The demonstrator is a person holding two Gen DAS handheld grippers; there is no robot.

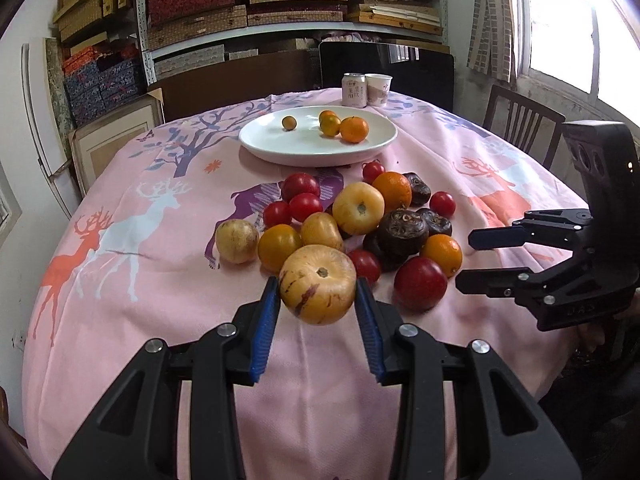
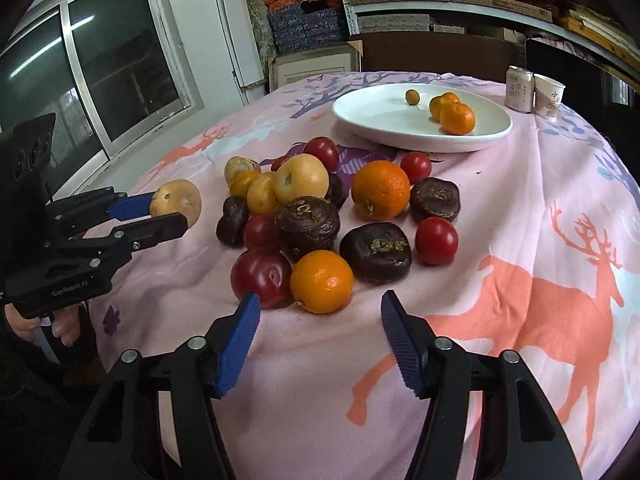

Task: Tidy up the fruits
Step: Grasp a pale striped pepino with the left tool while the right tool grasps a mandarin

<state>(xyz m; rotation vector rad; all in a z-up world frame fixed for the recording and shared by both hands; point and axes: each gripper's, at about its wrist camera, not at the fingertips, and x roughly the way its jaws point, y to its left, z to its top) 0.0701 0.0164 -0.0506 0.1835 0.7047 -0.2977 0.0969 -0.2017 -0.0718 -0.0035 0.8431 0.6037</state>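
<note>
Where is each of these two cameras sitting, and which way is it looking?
Left wrist: rides on the left gripper, looking down over its jaws, shut on a yellow fruit, toward the plate; the right gripper shows beside it.
Right wrist: rides on the right gripper, jaws open and empty, facing the fruit pile; the left gripper and a hand show.
Shared: table, pile, plate, can.
</note>
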